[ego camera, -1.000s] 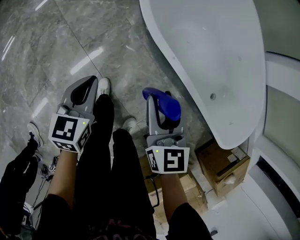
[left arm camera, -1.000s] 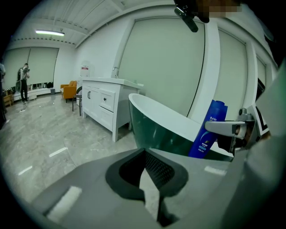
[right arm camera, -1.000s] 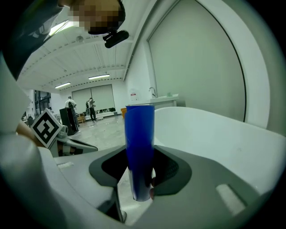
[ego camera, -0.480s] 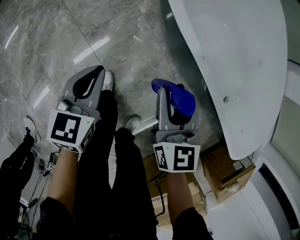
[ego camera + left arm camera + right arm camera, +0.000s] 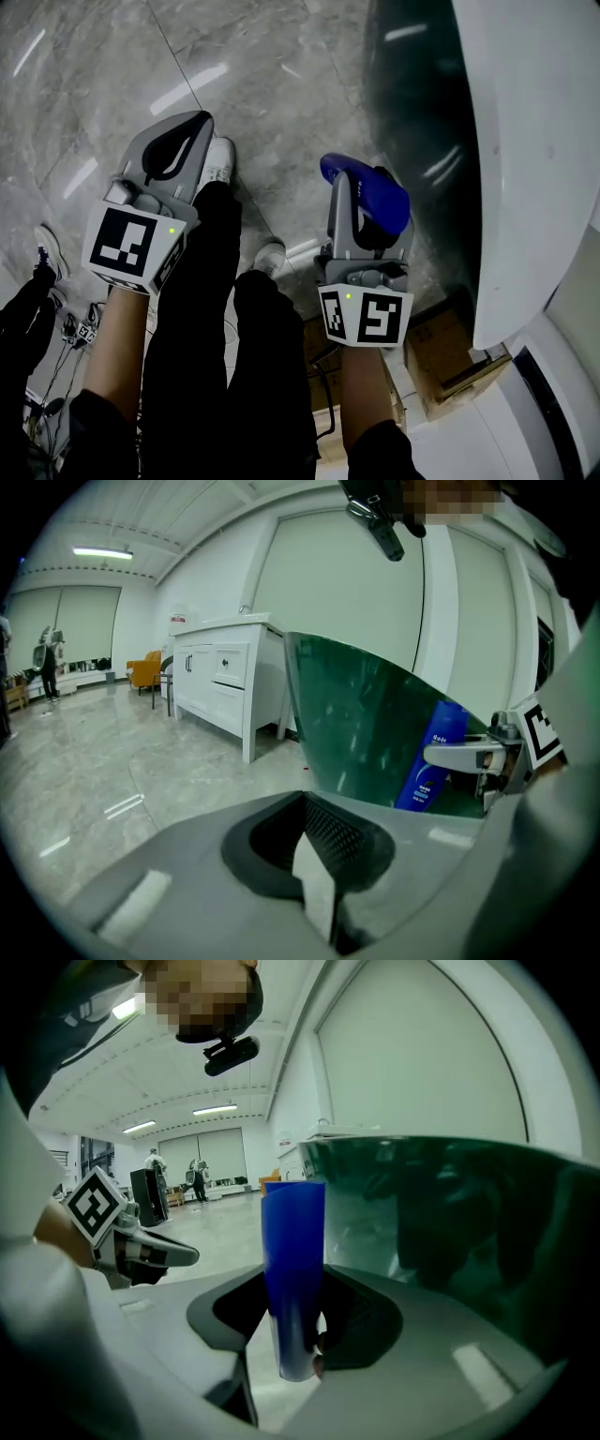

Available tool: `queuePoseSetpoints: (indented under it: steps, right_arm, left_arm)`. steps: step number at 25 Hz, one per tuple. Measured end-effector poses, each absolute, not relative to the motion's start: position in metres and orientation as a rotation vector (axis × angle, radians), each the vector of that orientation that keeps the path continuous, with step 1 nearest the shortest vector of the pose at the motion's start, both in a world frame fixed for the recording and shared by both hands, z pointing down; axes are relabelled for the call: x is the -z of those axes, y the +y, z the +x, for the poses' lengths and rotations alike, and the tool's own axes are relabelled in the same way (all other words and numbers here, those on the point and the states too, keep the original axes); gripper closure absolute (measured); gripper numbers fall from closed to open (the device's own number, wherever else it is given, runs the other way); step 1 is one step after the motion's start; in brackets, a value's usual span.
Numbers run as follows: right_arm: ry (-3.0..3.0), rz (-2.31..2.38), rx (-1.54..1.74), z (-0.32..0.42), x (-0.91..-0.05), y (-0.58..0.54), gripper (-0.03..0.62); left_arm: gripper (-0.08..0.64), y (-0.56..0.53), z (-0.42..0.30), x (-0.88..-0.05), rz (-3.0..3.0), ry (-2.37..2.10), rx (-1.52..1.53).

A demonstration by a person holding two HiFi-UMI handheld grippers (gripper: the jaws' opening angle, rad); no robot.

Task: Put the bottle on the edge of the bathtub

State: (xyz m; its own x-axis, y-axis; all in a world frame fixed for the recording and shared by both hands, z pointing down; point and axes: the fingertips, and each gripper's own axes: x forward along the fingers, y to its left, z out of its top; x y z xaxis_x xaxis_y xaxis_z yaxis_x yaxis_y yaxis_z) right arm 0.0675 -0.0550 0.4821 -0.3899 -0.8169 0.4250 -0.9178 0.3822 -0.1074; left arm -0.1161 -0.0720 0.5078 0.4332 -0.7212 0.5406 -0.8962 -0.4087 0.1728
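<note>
I count two grippers in my hands, the left gripper (image 5: 187, 131) and the right gripper (image 5: 361, 187). There is one blue bottle (image 5: 380, 202) and one bathtub (image 5: 525, 187). I see two white shoes (image 5: 219, 161) (image 5: 270, 255) and two cardboard boxes (image 5: 448, 361) (image 5: 398, 398). Farther off I make out one white cabinet (image 5: 220, 682), one orange chair (image 5: 143, 672) and two people (image 5: 155, 1162) (image 5: 197, 1174).

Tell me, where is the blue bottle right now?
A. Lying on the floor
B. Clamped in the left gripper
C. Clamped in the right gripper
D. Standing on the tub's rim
C: the right gripper view shows the bottle pinched between the jaws of the right gripper, off the floor and not on the tub.
</note>
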Motion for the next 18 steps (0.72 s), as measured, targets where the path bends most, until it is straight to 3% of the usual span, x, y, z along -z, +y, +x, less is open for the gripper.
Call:
queuePoseSetpoints:
  steps: [18]
  right_arm:
    - [-2.38,1.458,-0.448,0.057,-0.648,-0.059,0.405]
  left_arm:
    - [0.56,-0.086,-0.145,-0.658,2.219,-1.441,-0.489]
